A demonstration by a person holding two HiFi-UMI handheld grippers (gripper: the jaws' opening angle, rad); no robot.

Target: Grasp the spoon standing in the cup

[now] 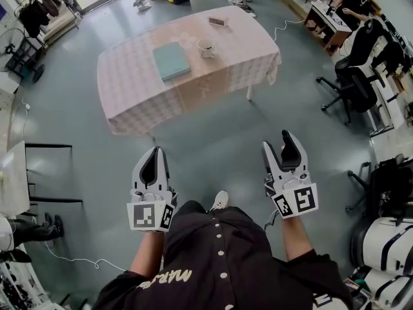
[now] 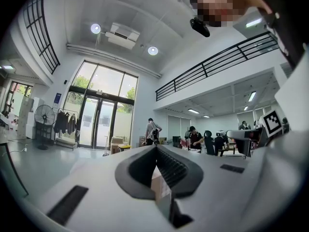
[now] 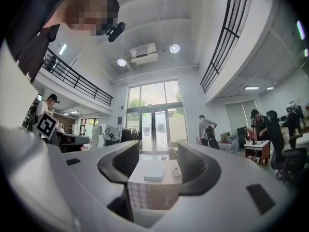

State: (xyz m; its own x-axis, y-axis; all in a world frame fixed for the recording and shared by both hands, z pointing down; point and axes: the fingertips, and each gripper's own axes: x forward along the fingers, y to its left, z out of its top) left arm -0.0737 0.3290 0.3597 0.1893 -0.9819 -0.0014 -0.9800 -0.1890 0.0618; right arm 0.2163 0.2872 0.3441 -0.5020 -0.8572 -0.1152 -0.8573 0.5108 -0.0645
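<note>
A white cup (image 1: 206, 47) stands on a table with a pink checked cloth (image 1: 135, 89), far ahead of me across the floor; the spoon in it is too small to make out. In the right gripper view the cup (image 3: 176, 172) and table (image 3: 145, 195) show between the jaws. My right gripper (image 1: 286, 141) (image 3: 158, 148) is open, nothing between its fingers. My left gripper (image 1: 155, 157) (image 2: 155, 148) is shut, its tips meeting on nothing. Both are held at waist height, well short of the table.
A teal book (image 1: 171, 60) (image 3: 153, 174) lies left of the cup, and a small flat object (image 1: 217, 22) sits at the table's far edge. Office chairs (image 1: 352, 76) and a desk (image 1: 326, 18) stand to the right, a black frame (image 1: 51, 173) at the left. Grey floor separates me from the table.
</note>
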